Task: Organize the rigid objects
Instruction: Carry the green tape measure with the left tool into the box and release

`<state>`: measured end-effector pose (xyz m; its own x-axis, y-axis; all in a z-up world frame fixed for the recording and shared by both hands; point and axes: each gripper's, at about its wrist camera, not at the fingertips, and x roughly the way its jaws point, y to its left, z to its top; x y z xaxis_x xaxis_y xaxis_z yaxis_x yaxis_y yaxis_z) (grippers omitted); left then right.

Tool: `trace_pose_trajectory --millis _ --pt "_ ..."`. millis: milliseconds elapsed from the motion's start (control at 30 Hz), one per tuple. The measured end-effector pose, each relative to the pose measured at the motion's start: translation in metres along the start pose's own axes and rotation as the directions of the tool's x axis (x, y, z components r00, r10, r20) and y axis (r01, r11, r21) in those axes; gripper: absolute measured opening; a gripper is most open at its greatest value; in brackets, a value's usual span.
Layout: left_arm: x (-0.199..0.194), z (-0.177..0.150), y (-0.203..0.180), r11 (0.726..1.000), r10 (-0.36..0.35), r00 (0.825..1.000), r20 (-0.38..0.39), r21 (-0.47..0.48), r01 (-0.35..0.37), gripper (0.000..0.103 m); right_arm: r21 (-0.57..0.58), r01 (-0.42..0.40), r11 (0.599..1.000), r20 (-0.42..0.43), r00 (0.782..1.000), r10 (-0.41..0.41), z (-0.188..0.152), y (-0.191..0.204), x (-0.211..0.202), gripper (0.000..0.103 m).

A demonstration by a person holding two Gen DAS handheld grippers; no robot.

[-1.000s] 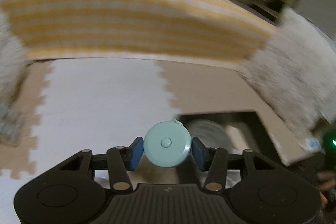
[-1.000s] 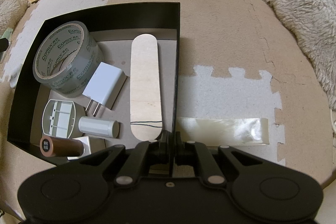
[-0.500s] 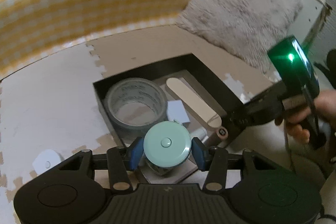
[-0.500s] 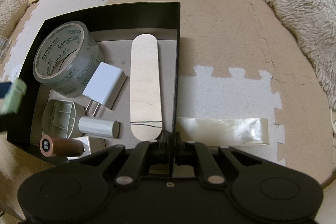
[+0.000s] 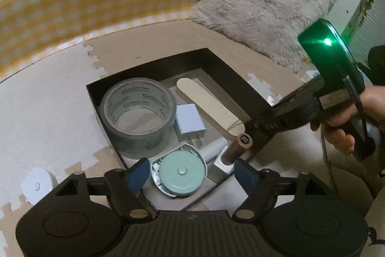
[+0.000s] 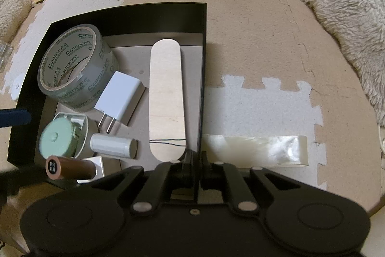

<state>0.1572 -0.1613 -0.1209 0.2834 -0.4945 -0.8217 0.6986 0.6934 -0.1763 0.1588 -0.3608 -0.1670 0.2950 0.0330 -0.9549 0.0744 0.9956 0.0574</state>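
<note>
Over the near corner of the black box (image 5: 223, 71), hovering with the left gripper (image 5: 191, 174), with jaws spread wide and grasping nothing. Directly below, between the blue pads, seeing the green tape measure (image 5: 182, 171) lying flat on top of a white plastic case (image 6: 83, 121), inside the box and free of the pads on both sides. Probably put there because of little bare bottom left in the box: filled already by the tape roll (image 5: 137, 112), the white charger (image 5: 190, 122), the wooden stick (image 5: 204, 102), a white cylinder (image 6: 113, 145) and a brown tube (image 5: 238, 146).

On the right side, clenching the right gripper (image 6: 194, 160) on the thin right wall of the box, apparently to keep the light box from sliding on the foam mat (image 6: 264, 40). Judging this item as done. Outside, perhaps to collect: a small white round thing (image 5: 36, 184) left of the box and a strip of clear tape (image 6: 255, 148) on the right. Next, better to lift straight up, to avoid knocking the tape measure off its perch.
</note>
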Motion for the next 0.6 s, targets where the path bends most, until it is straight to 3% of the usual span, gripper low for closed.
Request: trace_pose_trajectory --millis 600 --pt "-0.010 0.001 -0.011 1.000 -0.003 1.000 0.005 0.025 0.003 0.096 0.000 0.001 1.000 0.000 1.000 -0.001 0.000 0.000 0.000 0.007"
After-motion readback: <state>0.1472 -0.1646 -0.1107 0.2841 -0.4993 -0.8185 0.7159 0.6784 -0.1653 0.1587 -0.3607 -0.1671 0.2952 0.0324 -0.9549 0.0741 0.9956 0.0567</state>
